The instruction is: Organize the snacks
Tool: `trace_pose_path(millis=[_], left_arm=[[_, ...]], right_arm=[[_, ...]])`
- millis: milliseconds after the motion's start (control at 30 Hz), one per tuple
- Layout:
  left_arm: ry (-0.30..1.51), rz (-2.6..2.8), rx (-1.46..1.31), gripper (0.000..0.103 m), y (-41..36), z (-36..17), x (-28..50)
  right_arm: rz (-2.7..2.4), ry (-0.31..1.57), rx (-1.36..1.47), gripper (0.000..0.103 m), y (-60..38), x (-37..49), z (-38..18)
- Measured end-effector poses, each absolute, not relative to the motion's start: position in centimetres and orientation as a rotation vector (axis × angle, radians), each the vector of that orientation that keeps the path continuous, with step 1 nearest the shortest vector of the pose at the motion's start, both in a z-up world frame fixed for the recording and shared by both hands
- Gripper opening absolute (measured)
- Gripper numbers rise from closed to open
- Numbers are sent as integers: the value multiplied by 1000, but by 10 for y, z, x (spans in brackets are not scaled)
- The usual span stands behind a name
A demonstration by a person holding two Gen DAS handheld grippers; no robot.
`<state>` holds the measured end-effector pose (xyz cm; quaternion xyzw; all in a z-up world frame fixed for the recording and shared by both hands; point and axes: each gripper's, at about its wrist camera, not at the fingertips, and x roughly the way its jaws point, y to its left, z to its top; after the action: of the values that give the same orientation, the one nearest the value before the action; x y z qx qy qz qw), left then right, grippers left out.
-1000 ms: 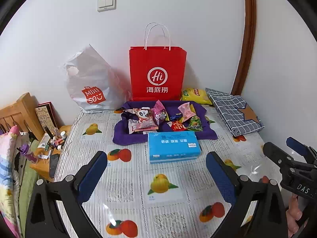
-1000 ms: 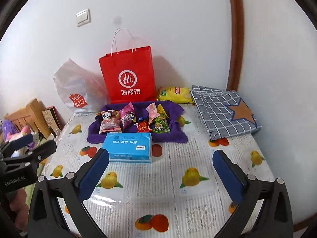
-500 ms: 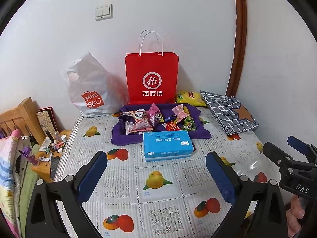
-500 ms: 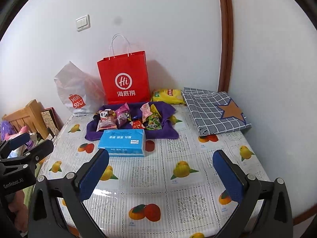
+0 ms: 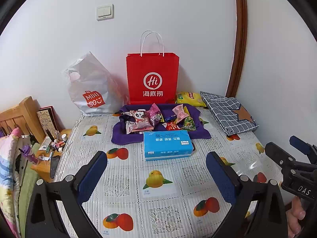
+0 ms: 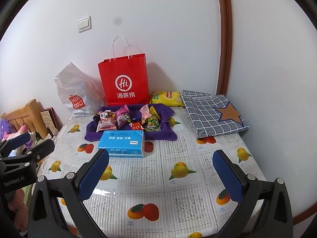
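1. Two grippers hang over the near part of a table (image 5: 158,208) covered in a fruit-print cloth, both well short of the snacks.
2. Left gripper (image 5: 156,170): jaws spread wide, nothing between the blue pads (image 5: 93,175).
3. Right gripper (image 6: 160,170): jaws also wide apart and empty.
4. Snacks (image 5: 158,118) lie in a loose pile on a purple cloth (image 5: 120,136) at the far side of the table, among them a panda packet (image 5: 139,117), a pink packet (image 5: 153,114) and a green packet (image 5: 188,126).
5. Tissue pack (image 5: 167,145), blue, lies just in front of the purple cloth, touching its near edge.
6. Red bag (image 5: 152,79) stands upright against the wall right behind the snacks; a white bag (image 5: 91,91) leans to its left.
7. Yellow chip bag (image 5: 189,98) lies right of the red bag, beside a folded checked cloth (image 5: 229,115).
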<state>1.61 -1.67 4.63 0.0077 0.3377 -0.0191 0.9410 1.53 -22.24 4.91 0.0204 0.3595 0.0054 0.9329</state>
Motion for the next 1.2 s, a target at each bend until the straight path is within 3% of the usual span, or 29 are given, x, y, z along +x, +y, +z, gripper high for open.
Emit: trace_pose_path(millis=[1200], left_arm=[[690,-29,9,101,-11,48,12]], right_arm=[[18,736,50,103,-219,9,53]])
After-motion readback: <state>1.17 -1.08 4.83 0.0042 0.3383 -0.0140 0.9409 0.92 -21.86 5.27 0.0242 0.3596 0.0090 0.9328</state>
